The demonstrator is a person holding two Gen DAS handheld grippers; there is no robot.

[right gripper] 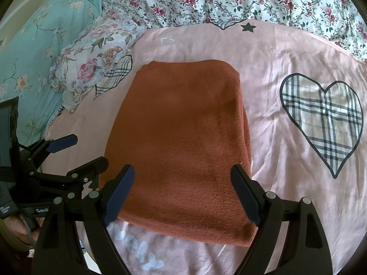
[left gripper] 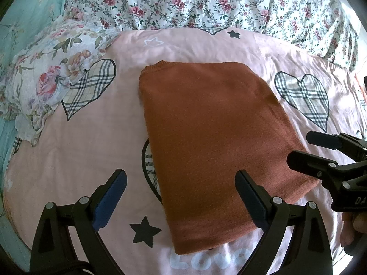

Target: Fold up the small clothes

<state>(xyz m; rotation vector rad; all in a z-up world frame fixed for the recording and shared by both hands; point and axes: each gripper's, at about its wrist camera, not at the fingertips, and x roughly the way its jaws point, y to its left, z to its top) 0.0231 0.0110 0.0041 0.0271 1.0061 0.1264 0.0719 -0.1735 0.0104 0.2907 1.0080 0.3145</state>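
Two grippers, both w/ jaws wide apart & nothing between the pads, hover low over the near end of a folded rust-orange knit garment, which lies flat on a pink bedsheet printed w/ plaid hearts & black stars. Left gripper sits at the garment's near-left corner: one finger is over bare sheet left of the garment, the other over the cloth, not pressing as far as I can tell. Right gripper straddles the garment's near edge, both fingers over cloth, near-right corner just past its right finger. Judging by the fuzzy surface & rounded stacked edges, the garment is soft, light, limp, several layers thick; it'll sag & the layers may slide apart if pinched through one ply only, so prob best to take the near corners, all layers at once, one corner per gripper. Beyond the garment's far-left corner lies a floral pillow; teal bedding further left. Past the garment's far hem: rose-print quilt, well apart.
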